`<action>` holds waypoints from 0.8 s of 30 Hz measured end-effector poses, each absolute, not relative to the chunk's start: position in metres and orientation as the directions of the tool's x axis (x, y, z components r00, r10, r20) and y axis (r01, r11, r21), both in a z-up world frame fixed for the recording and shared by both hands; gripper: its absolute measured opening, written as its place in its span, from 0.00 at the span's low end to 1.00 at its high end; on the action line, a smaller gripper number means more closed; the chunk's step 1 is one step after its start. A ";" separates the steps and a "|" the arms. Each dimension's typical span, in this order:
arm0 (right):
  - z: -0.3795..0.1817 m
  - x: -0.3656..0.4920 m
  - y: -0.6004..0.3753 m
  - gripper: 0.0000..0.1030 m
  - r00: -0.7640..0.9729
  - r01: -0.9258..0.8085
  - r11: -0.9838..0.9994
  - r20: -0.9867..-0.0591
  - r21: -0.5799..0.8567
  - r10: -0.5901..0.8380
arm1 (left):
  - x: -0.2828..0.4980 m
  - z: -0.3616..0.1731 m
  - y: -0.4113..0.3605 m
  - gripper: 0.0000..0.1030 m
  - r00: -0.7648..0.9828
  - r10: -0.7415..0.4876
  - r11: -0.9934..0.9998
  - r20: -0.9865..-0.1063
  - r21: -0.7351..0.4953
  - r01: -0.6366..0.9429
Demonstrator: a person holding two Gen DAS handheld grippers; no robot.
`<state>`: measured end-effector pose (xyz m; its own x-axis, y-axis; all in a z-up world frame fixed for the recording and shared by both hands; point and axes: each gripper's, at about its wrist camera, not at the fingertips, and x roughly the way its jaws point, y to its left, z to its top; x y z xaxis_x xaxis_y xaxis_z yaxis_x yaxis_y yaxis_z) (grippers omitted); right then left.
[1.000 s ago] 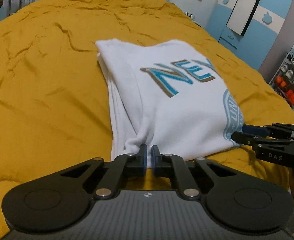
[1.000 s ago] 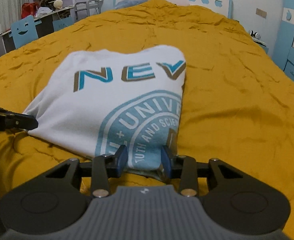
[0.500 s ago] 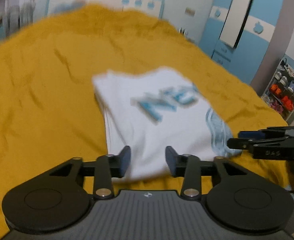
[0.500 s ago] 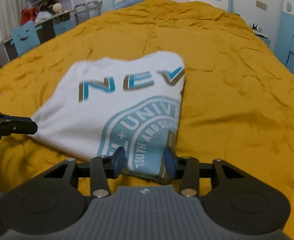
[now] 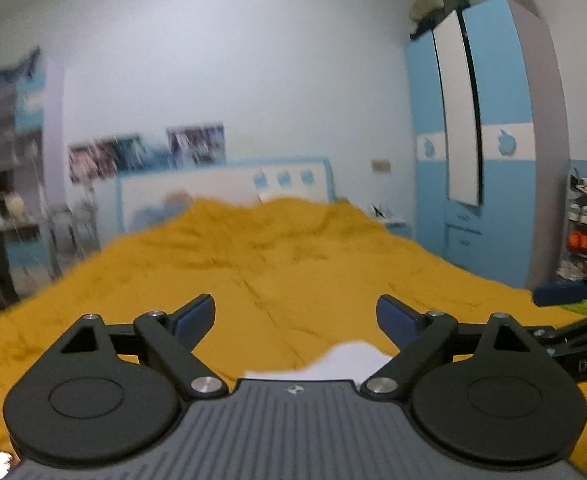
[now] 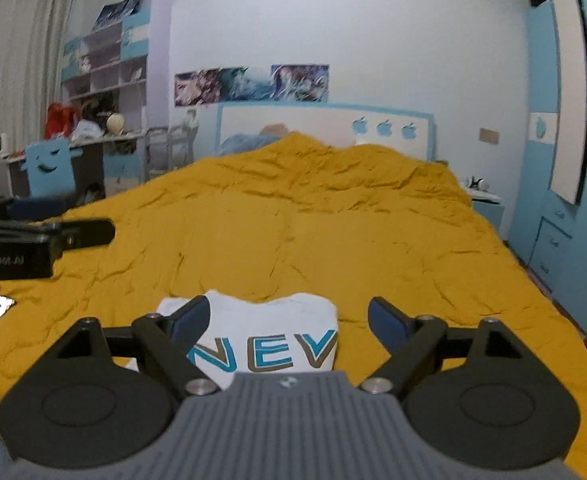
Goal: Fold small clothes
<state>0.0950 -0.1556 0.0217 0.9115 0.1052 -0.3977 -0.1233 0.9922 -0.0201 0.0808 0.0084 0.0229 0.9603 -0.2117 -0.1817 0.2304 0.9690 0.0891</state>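
Both grippers' fingers opening, nothing between; shirt (image 6: 269, 340) lettering readable in right view only.

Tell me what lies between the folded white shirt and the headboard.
Only bare, wrinkled yellow bedspread lies between the shirt and the headboard; the right wrist view shows it best.

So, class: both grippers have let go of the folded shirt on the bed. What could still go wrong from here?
1. The white shirt lies on a soft, wrinkled yellow bedspread, so its fold may slacken.
2. The right gripper, fingers opening with nothing between them, hangs just above the shirt; dipping could snag it.
3. The left gripper, also opening and empty, hangs close beside the right; they might collide.
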 end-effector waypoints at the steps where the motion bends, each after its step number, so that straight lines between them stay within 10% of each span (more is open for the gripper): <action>1: 0.021 0.089 -0.155 0.80 0.922 -0.100 0.995 -0.378 -0.019 0.086 | 0.076 0.021 0.003 1.00 0.965 -0.198 0.971 -0.170 0.099 0.216; 8: 0.002 0.041 -0.142 0.80 0.949 0.047 0.997 -0.309 -0.062 -0.064 | 0.048 -0.003 -0.009 1.00 0.968 -0.142 0.984 -0.205 0.081 0.161; 24: -0.047 -0.006 -0.126 0.80 0.835 -0.051 0.996 -0.543 0.077 0.084 | 0.010 -0.052 0.005 1.00 0.897 -0.071 0.995 -0.436 0.030 0.094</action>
